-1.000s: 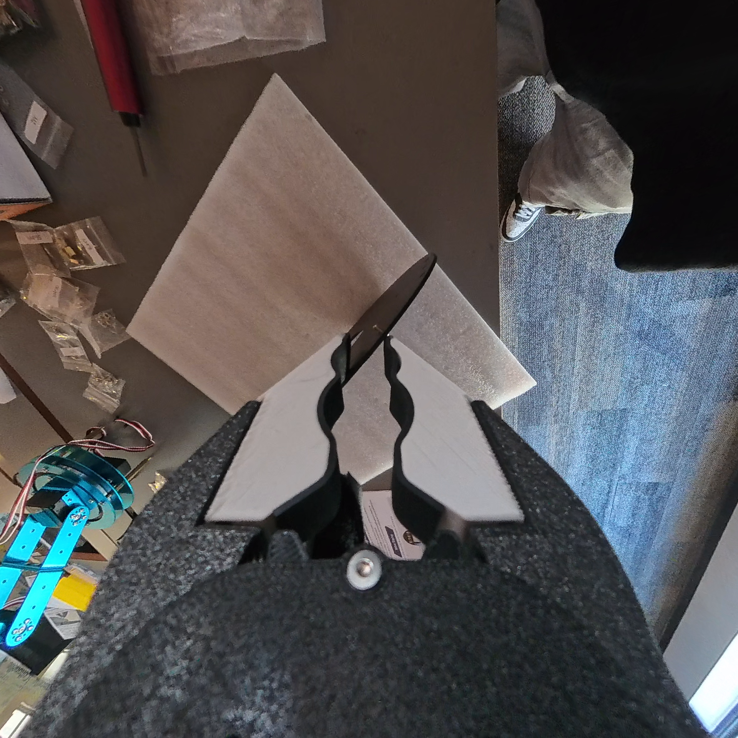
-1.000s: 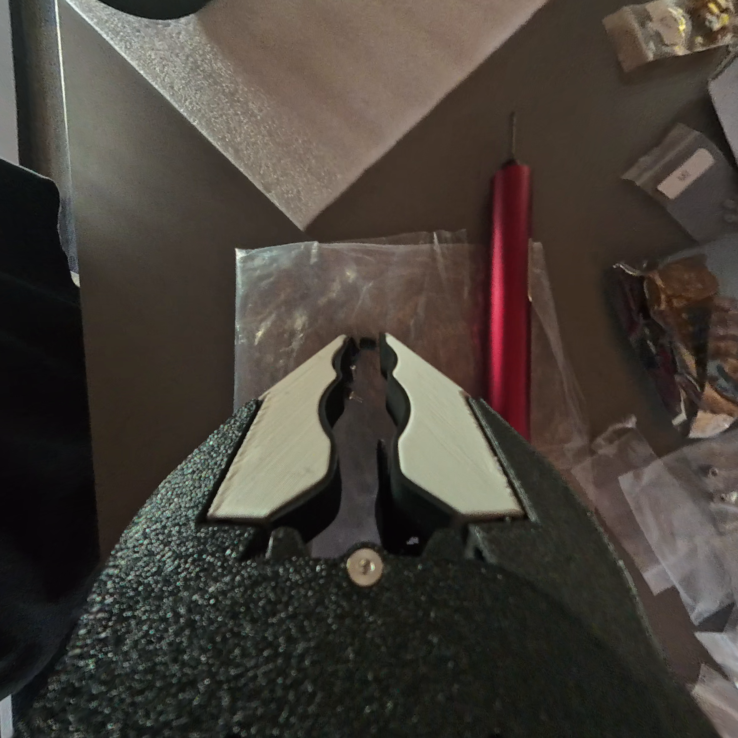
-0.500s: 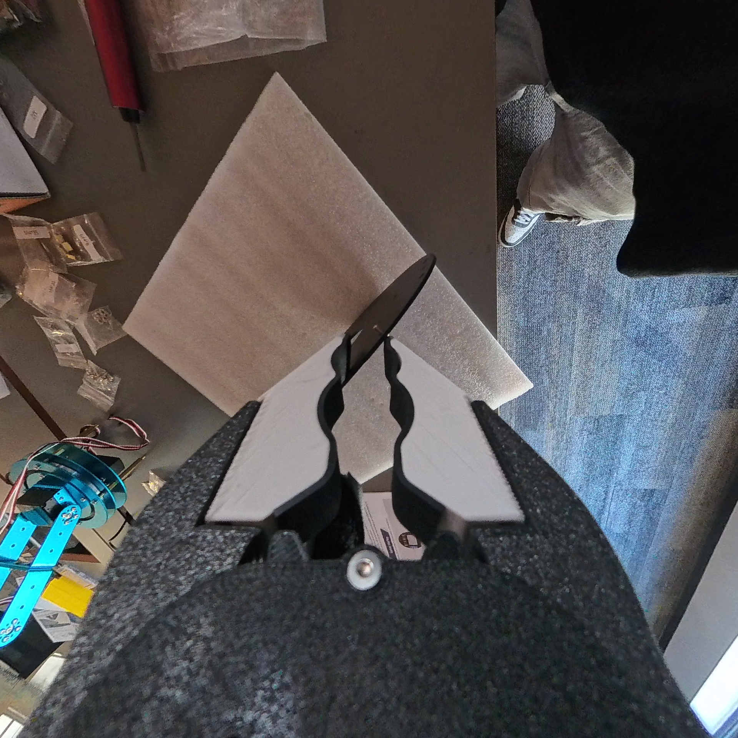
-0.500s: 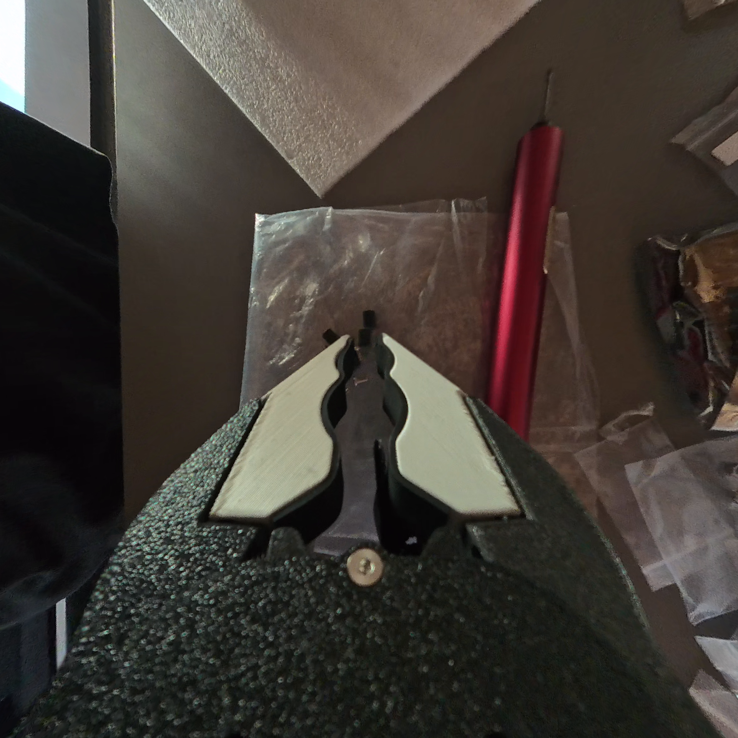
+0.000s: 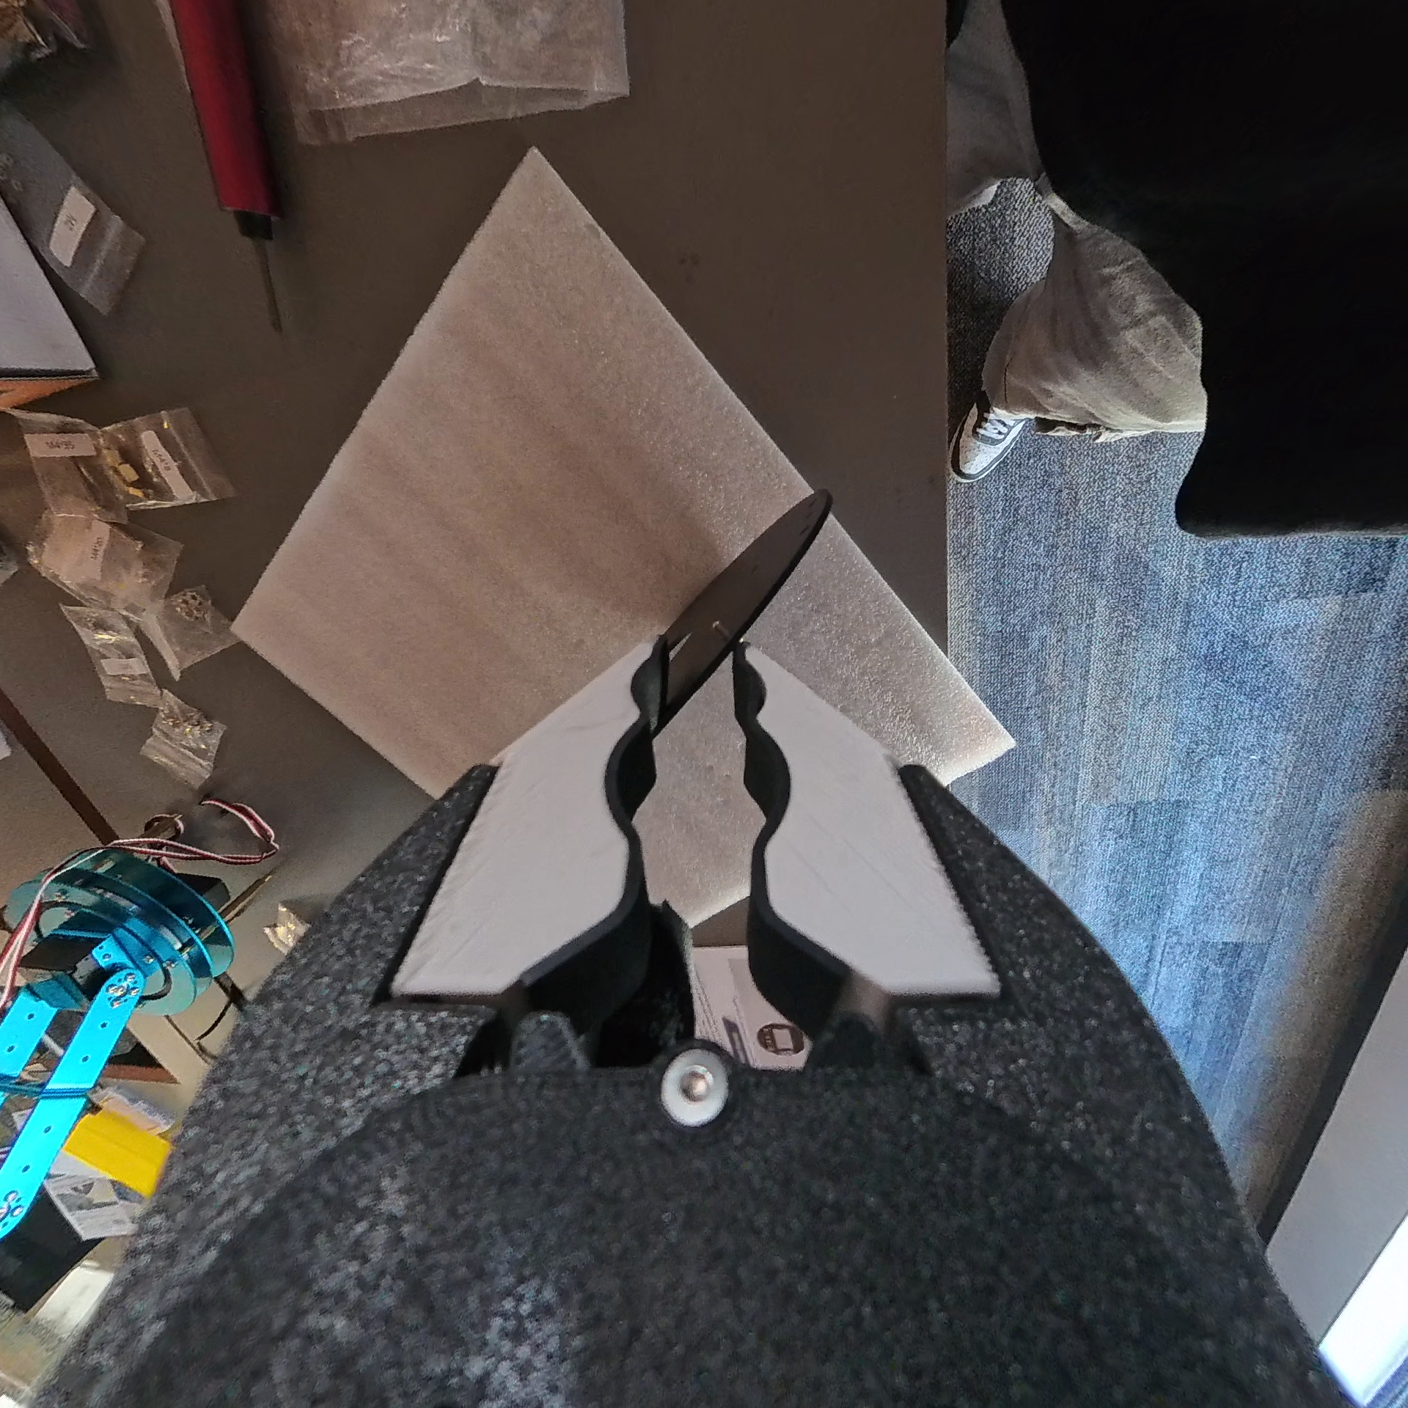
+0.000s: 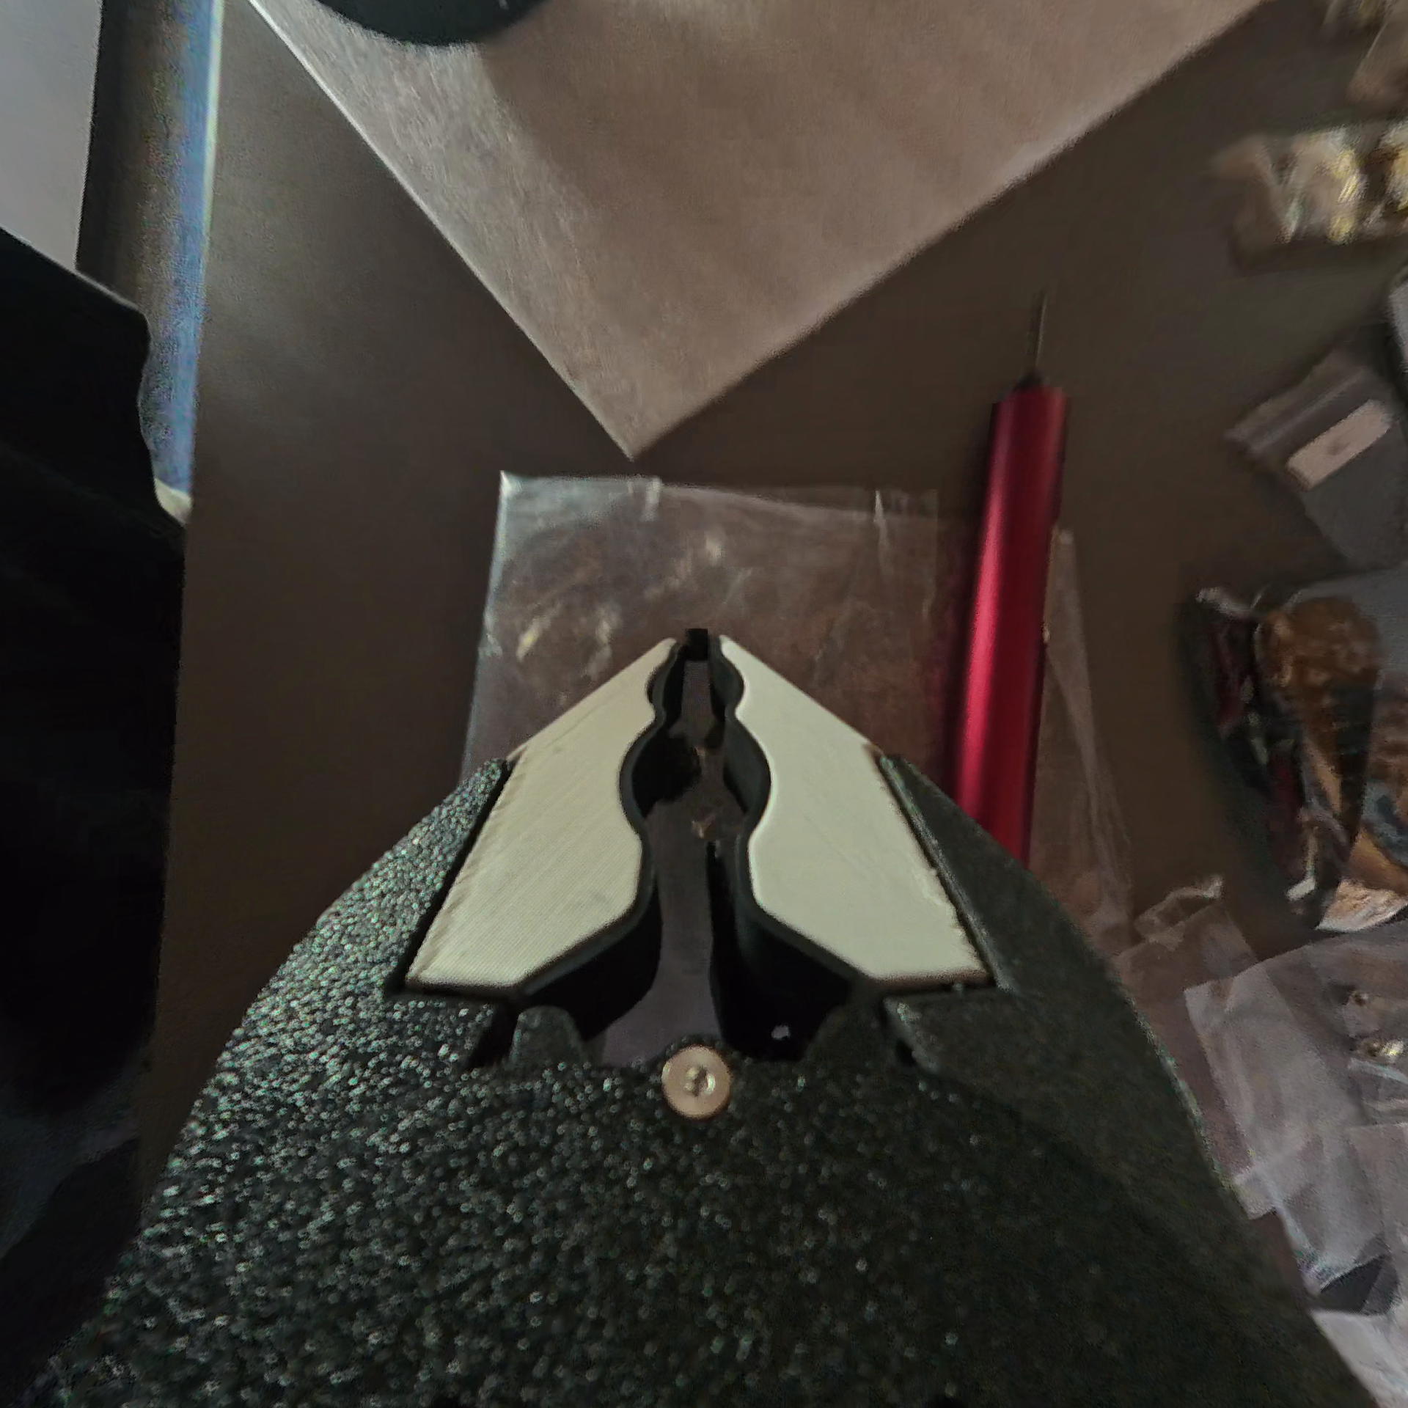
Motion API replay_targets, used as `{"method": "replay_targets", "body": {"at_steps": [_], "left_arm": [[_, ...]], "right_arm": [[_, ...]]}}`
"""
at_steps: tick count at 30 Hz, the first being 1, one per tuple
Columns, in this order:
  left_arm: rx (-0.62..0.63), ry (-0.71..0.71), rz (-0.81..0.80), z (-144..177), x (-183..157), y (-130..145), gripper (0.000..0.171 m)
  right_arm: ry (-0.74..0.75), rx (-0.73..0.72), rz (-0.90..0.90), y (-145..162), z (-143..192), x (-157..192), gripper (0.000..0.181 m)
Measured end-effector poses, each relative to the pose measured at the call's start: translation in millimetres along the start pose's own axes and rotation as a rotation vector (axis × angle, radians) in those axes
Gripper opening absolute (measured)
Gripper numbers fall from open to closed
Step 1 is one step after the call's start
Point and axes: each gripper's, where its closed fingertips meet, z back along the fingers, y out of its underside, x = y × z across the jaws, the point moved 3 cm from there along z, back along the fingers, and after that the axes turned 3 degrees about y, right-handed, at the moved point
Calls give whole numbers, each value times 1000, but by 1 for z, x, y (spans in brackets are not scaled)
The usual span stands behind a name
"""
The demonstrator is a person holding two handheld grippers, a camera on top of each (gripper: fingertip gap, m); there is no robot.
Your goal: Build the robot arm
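While our left gripper [image 5: 697, 659] pinches a thin black disc [image 5: 750, 587] by its edge above the foam sheet [image 5: 548, 495], it could twist free; our right gripper [image 6: 697, 648] clamps a small dark part [image 6: 695, 640].

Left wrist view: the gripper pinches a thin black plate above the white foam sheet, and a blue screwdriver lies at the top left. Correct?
Not quite. In the left wrist view the screwdriver is red, not blue. The rest holds: the left gripper pinches the thin black plate above the white foam sheet.
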Motion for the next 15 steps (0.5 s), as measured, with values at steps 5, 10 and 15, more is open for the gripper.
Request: {"method": "replay_targets", "body": {"at_steps": [5,10,15], "left_arm": [[-10,20,12,0,2,-1,16],[-20,25,18,0,1,-1,16],[-12,36,15,0,1,0,16]], "right_arm": [[148,-278,280,-92,5,42,6],[446,-509,626,-173,-9,78,5],[603,-570,824,-195,-29,95,5]]}}
